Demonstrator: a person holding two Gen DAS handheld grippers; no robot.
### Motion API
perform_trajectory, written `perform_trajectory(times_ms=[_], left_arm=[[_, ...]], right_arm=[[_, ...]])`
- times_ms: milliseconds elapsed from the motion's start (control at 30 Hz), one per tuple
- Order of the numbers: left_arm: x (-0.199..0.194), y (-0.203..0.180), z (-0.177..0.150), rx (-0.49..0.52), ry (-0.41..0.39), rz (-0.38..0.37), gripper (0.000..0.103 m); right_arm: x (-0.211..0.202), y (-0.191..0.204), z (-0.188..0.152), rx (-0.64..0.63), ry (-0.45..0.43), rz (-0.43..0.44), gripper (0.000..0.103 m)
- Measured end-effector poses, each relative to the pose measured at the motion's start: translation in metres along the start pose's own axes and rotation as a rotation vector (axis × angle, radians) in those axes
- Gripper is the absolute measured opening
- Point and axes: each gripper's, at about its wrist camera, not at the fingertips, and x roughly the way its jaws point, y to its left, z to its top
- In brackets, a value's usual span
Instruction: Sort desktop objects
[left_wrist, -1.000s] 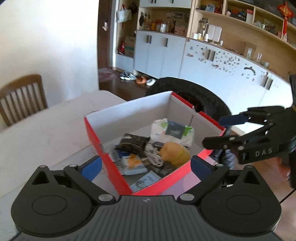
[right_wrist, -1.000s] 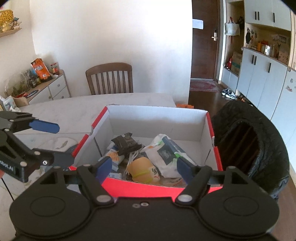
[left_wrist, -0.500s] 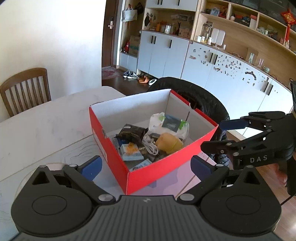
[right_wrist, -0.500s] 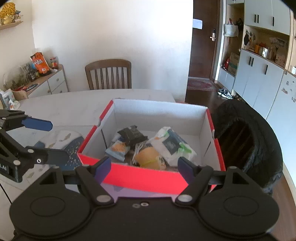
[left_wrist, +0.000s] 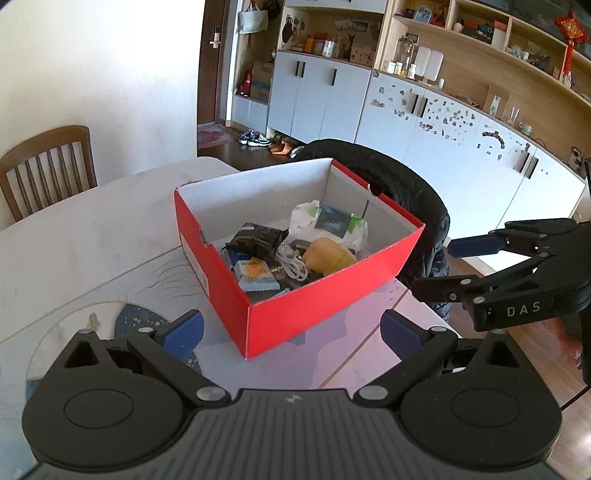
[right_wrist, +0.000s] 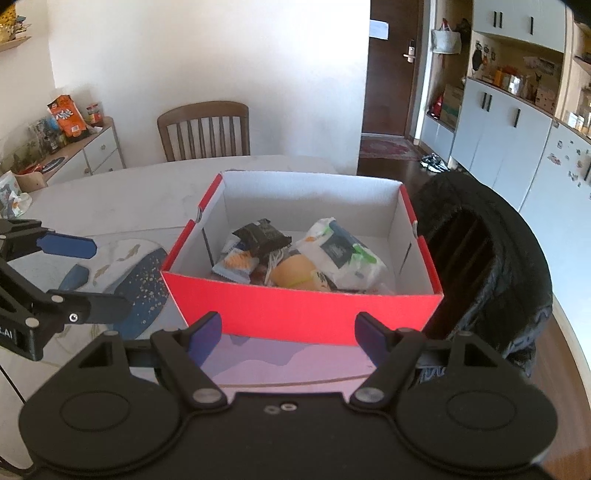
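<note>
A red cardboard box (left_wrist: 314, 314) (right_wrist: 303, 306) with a white inside stands on the table. It holds a white wet-wipes pack (left_wrist: 328, 225) (right_wrist: 343, 254), a dark snack packet (left_wrist: 258, 240) (right_wrist: 262, 234), a yellow round toy (left_wrist: 328, 256) (right_wrist: 295, 271), a white cable (left_wrist: 293, 262) and a blue-orange sachet (left_wrist: 255, 275) (right_wrist: 236, 264). My left gripper (left_wrist: 291, 328) is open and empty, in front of the box's near corner. My right gripper (right_wrist: 288, 332) is open and empty, just short of the box's near wall. Each gripper also shows in the other's view (left_wrist: 439, 266) (right_wrist: 107, 277).
A placemat with a dark blue pattern (right_wrist: 136, 291) (left_wrist: 147, 321) lies left of the box. A chair draped with a black jacket (right_wrist: 491, 269) (left_wrist: 402, 192) stands at the table's right edge. A wooden chair (right_wrist: 203, 131) is at the far side. Cabinets line the wall.
Both grippers have drawn back from the box and risen; the box looks smaller and farther. Both stay open and empty. The box's contents have not moved.
</note>
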Motion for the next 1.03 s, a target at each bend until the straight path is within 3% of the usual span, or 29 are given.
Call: perform_trajectory(times_ms=[300, 1033], left_arm=[[-0.006, 0.008, -0.007, -0.014, 0.008, -0.022, 0.102], [-0.018, 0.019, -0.016, 0.020, 0.016, -0.066, 0.102]], right_arm=[[-0.006, 0.009, -0.004, 0.024, 0.024, -0.061, 0.079], [-0.013, 0.033, -0.007, 0.042, 0.028, -0.106, 0.079]])
